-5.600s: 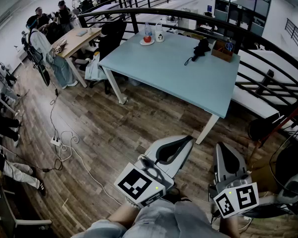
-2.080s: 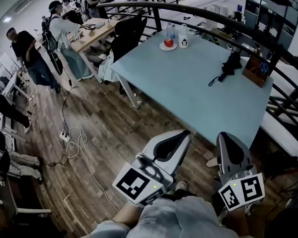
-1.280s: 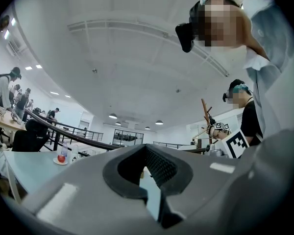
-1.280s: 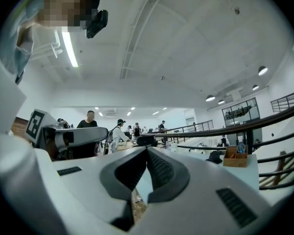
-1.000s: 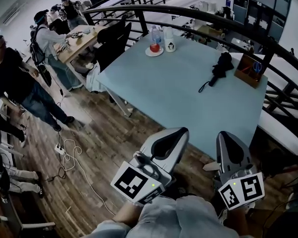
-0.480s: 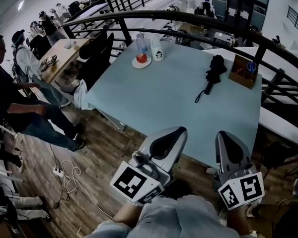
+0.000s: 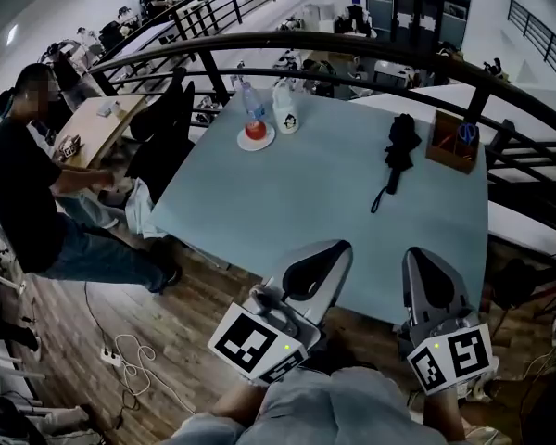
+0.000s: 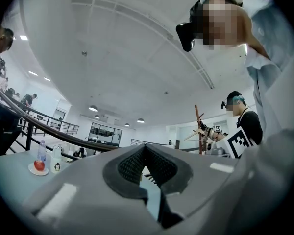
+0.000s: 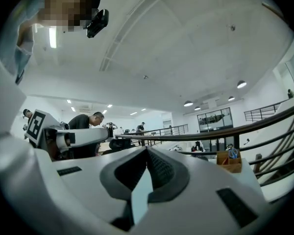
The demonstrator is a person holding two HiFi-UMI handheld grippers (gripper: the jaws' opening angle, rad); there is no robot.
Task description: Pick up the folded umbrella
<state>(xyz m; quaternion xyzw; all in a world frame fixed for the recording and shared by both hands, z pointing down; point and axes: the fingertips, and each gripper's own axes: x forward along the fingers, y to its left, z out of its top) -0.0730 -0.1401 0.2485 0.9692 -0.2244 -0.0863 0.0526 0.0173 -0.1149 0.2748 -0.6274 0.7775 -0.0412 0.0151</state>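
The folded black umbrella (image 7: 400, 143) lies on the far right part of the pale blue table (image 7: 296, 202), its strap trailing toward me. Both grippers hover over the floor at the table's near edge, well short of the umbrella. My left gripper (image 7: 339, 247) is shut with nothing in it, and its jaw tips meet in the left gripper view (image 8: 145, 148). My right gripper (image 7: 415, 252) is also shut and empty, its jaws together in the right gripper view (image 9: 147, 151). The umbrella does not show in either gripper view.
A wooden box (image 7: 451, 143) with scissors stands right of the umbrella. A bottle and a plate with a red fruit (image 7: 256, 131) sit at the table's far left beside a white jug (image 7: 284, 114). A black railing (image 7: 352, 43) curves behind. A person (image 7: 28, 202) stands at left.
The table has come nearer and now lies straight ahead, with the umbrella closer to the grippers. Both grippers stay shut. The person at left has moved closer.
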